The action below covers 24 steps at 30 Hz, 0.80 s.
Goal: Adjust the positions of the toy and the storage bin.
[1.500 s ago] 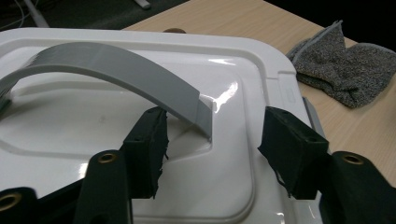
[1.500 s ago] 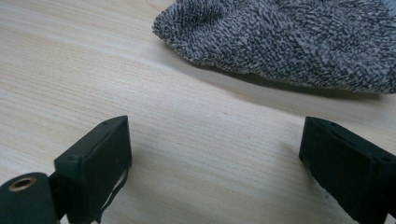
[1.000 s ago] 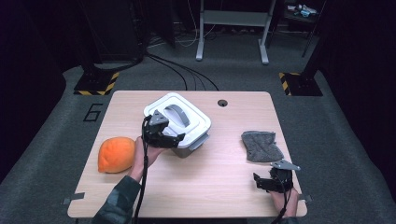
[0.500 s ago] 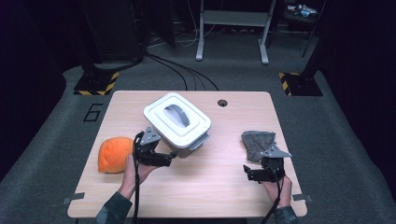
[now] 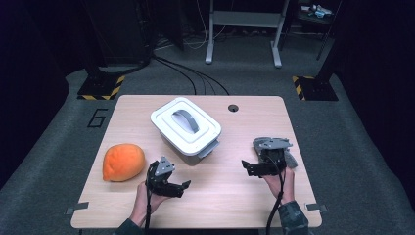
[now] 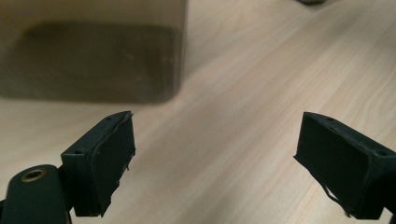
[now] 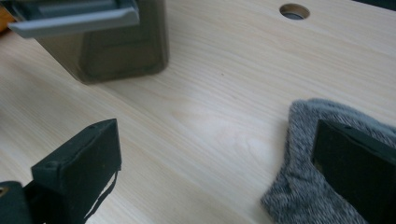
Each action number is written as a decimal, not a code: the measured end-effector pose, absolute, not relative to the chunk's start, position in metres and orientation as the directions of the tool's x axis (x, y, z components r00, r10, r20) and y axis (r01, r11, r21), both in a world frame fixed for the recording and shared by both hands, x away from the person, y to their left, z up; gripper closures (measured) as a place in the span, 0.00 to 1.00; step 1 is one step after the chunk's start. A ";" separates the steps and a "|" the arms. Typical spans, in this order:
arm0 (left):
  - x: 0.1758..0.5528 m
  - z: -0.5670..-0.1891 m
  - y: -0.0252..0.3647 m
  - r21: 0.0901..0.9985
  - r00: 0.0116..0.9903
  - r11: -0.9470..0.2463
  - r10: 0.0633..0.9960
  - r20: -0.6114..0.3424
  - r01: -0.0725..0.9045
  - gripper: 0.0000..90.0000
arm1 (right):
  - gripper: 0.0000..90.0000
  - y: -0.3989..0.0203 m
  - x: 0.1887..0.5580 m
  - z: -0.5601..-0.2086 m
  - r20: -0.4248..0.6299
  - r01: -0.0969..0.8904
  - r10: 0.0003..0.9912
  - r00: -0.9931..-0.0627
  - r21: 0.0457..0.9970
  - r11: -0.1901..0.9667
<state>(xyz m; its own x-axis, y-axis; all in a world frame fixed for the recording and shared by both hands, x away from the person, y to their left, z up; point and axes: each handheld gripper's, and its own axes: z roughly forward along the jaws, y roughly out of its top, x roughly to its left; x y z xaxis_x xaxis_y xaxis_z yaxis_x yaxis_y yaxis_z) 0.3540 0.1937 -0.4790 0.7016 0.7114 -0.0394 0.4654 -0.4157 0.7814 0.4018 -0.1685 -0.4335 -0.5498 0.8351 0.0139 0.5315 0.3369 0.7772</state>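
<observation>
The left tool (image 5: pixel 182 186) has left the white box (image 5: pixel 186 125), where it was a second ago, and now hangs low over the bare bench (image 5: pixel 220 196) in front of it, its jaws wide apart with nothing between them (they have just been opening a little more). The right tool (image 5: pixel 247 167) has moved forward to the grey fuzzy cloth (image 7: pixel 308 186) at the right side of the bench; its jaws have also just been opening, and they stand apart, one over the cloth, not yet pressing on it. I judge the cloth is the next thing to pick up. The box is closed by its lid (image 5: pixel 185 122), so its content is hidden. The orange plush (image 5: pixel 123 162) lies alone at the left.
</observation>
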 end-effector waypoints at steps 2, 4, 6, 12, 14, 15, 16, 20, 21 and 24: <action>0.352 -0.489 0.193 0.771 0.699 -0.430 0.714 -0.028 0.470 0.12 | 0.01 -0.162 0.407 -0.428 0.010 0.524 0.824 -0.567 0.776 0.351; 0.351 -0.498 0.194 0.765 0.695 -0.433 0.718 -0.028 0.478 0.12 | 0.01 -0.155 0.412 -0.422 -0.004 0.510 0.816 -0.578 0.779 0.365; 0.350 -0.507 0.195 0.754 0.692 -0.438 0.721 -0.030 0.489 0.12 | 0.01 -0.149 0.417 -0.416 0.003 0.503 0.805 -0.593 0.782 0.368; 0.348 -0.521 0.199 0.747 0.675 -0.443 0.738 -0.010 0.495 0.12 | 0.01 -0.128 0.431 -0.401 -0.009 0.475 0.778 -0.628 0.788 0.393; 0.348 -0.523 0.201 0.745 0.662 -0.438 0.749 -0.006 0.503 0.12 | 0.01 -0.119 0.436 -0.397 -0.007 0.466 0.767 -0.642 0.790 0.397; 0.349 -0.525 0.203 0.743 0.663 -0.440 0.749 -0.006 0.504 0.12 | 0.01 -0.116 0.438 -0.396 -0.005 0.466 0.764 -0.645 0.790 0.398; 0.350 -0.527 0.204 0.737 0.656 -0.440 0.755 -0.006 0.513 0.12 | 0.01 -0.112 0.440 -0.395 -0.007 0.461 0.759 -0.651 0.791 0.403; 0.353 -0.529 0.212 0.746 0.634 -0.418 0.773 -0.008 0.519 0.12 | 0.01 -0.098 0.449 -0.391 -0.008 0.454 0.742 -0.671 0.786 0.419; 0.354 -0.529 0.213 0.739 0.631 -0.417 0.775 -0.014 0.529 0.12 | 0.02 -0.094 0.452 -0.390 -0.012 0.449 0.738 -0.675 0.787 0.423; 0.355 -0.530 0.213 0.736 0.627 -0.416 0.779 -0.015 0.534 0.12 | 0.07 -0.084 0.459 -0.386 -0.005 0.438 0.722 -0.692 0.792 0.425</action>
